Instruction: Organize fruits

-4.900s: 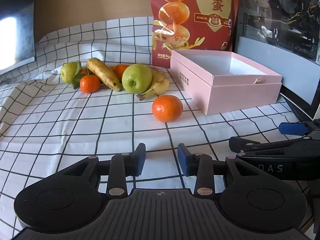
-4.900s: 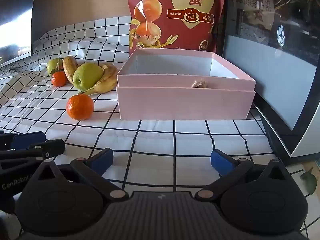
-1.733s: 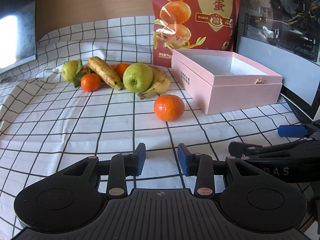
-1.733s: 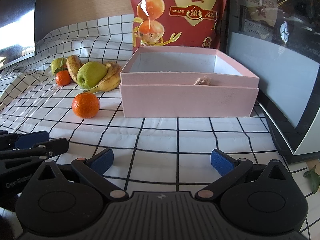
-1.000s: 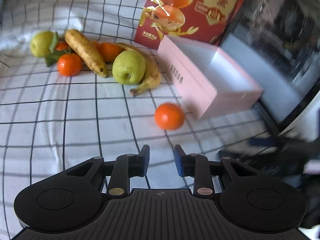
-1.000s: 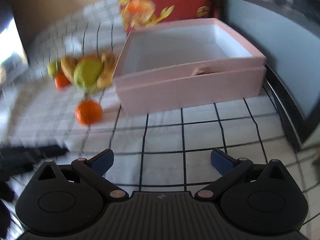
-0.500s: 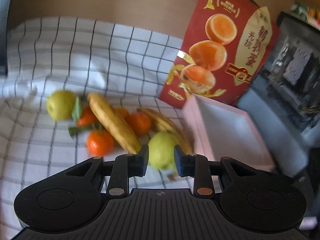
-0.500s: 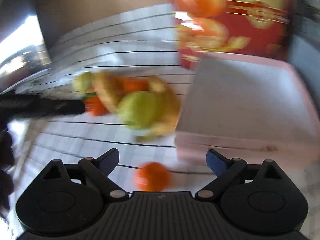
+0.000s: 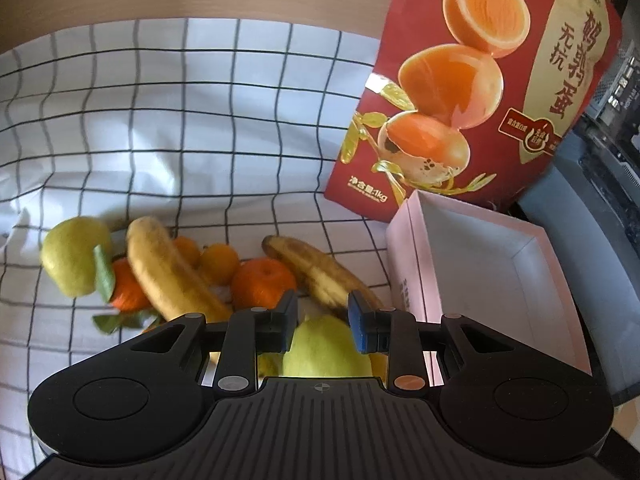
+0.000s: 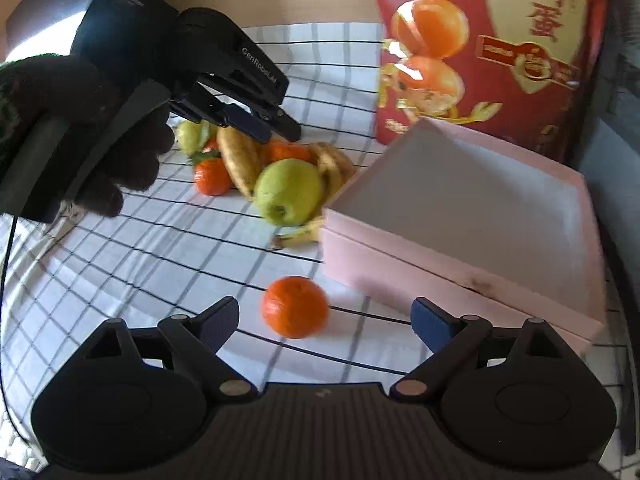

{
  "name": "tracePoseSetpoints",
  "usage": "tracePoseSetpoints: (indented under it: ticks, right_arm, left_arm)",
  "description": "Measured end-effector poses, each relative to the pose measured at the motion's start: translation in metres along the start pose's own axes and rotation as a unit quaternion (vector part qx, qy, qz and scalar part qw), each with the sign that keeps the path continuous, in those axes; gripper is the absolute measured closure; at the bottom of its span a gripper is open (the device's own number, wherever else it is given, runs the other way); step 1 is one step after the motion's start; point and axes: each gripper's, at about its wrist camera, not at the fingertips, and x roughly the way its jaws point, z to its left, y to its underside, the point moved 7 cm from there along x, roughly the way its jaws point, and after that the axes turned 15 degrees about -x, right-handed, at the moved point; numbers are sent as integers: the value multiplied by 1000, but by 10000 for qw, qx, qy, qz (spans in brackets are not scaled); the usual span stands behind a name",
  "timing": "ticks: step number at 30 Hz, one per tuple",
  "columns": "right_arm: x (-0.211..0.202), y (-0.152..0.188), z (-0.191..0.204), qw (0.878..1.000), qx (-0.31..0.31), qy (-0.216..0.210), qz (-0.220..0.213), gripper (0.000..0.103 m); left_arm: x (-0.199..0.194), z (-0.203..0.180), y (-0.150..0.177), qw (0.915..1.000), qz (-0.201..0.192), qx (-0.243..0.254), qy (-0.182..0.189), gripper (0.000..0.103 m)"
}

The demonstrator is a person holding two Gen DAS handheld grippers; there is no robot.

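A white cloth with a black grid (image 9: 168, 128) covers the surface, running up to a plain tan wall at the back. A large red snack bag (image 9: 476, 92) stands behind an open pink box (image 10: 480, 216) whose inside shows nothing in it. Just left of the box lies the fruit pile: two bananas, a green apple (image 10: 289, 192), a yellowish pear (image 9: 74, 256) and several small oranges. One loose orange (image 10: 295, 306) sits apart, near the box's front corner. The left gripper (image 9: 322, 322), held in a dark glove (image 10: 120, 148), hovers above the pile, its fingers a narrow gap apart and gripping nothing. The right gripper (image 10: 325, 318) has its fingers spread wide, framing the loose orange without touching it.
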Motion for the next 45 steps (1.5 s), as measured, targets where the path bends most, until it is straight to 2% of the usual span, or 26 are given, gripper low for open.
tracePoseSetpoints:
  ticks: [5, 6, 7, 8, 16, 21, 28, 34, 36, 38, 39, 45]
  right_arm:
    - [-14, -13, -16, 9990, 8, 410, -194, 10]
    - [-14, -16, -19, 9987, 16, 479, -156, 11]
    - [-13, -18, -22, 9987, 44, 499, -99, 17]
    - [-12, -19, -23, 9988, 80, 478, -51, 22]
    - [-6, -11, 4, 9993, 250, 238, 156, 22]
    - [-12, -6, 14, 9995, 223, 172, 170, 22]
    - [-18, 9, 9, 9986, 377, 215, 287, 22]
    - [-20, 17, 6, 9980, 454, 248, 376, 22]
    - [-21, 18, 7, 9979, 451, 253, 388, 22]
    - [-22, 19, 8, 9978, 444, 259, 409, 22]
    - [-23, 20, 9, 9978, 438, 253, 424, 22]
    - [-29, 17, 13, 9983, 189, 381, 408, 22]
  left_arm:
    - [8, -5, 15, 9994, 146, 314, 74, 69]
    - [7, -3, 19, 9993, 105, 342, 50, 66]
    - [6, -2, 21, 9994, 76, 342, 71, 64]
    - [4, 1, 23, 9995, 57, 298, 110, 63]
    - [6, 13, 17, 9974, 590, -321, 271, 61]
    - [13, 15, 16, 9964, 530, -584, 323, 57]
    - [4, 13, 26, 9974, 429, -483, 312, 58]
    - [-20, 14, 55, 9989, 268, -240, 306, 58]
    - [-20, 12, 70, 9975, 432, -227, 508, 61]
    - [-15, 11, 84, 9943, 655, -303, 787, 62]
    - [-12, 10, 88, 9939, 667, -332, 812, 62]
    - [-25, 9, 80, 9914, 297, -566, 1145, 62]
